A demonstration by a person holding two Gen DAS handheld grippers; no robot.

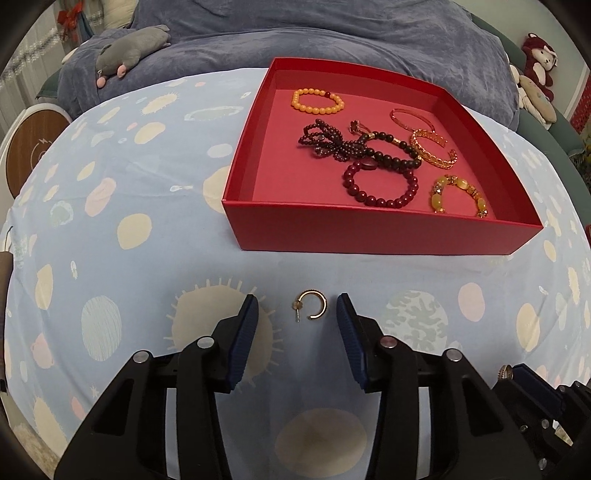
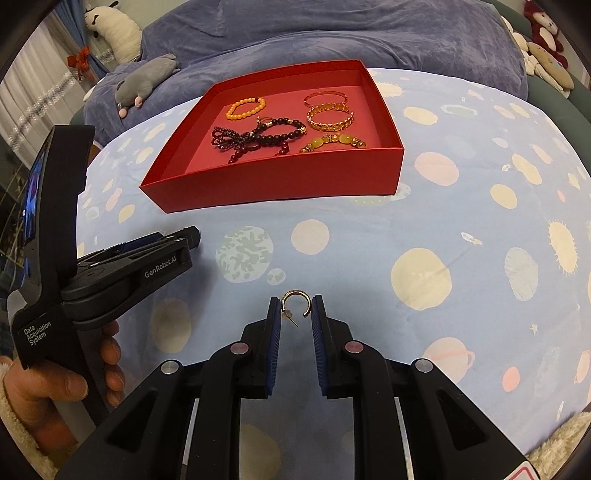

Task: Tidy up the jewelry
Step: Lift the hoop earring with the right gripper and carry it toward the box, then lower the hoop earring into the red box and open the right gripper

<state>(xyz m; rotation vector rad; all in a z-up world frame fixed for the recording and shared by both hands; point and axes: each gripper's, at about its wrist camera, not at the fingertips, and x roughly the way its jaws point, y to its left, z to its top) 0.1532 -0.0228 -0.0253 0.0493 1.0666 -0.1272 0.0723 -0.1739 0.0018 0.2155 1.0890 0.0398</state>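
Note:
A red box [image 1: 369,232] [image 2: 280,188] on the bed holds several bracelets: an orange bead one [image 1: 317,100], a dark red bead one [image 1: 380,184], gold bangles [image 1: 432,149] and a yellow stone one [image 1: 458,195]. A gold hoop earring [image 1: 313,305] lies on the sheet between the fingers of my open left gripper [image 1: 297,310], untouched. My right gripper [image 2: 295,312] is shut on a second gold hoop earring [image 2: 294,304], pinched between both pads. The left gripper [image 2: 177,243] shows at left in the right wrist view.
The bedsheet [image 1: 147,221] is light blue with planet prints. A blue-grey blanket [image 1: 332,33] and a grey plush toy [image 1: 133,48] lie behind the box. More plush toys [image 1: 535,74] sit at the far right. The right gripper's tip [image 1: 524,376] shows at lower right.

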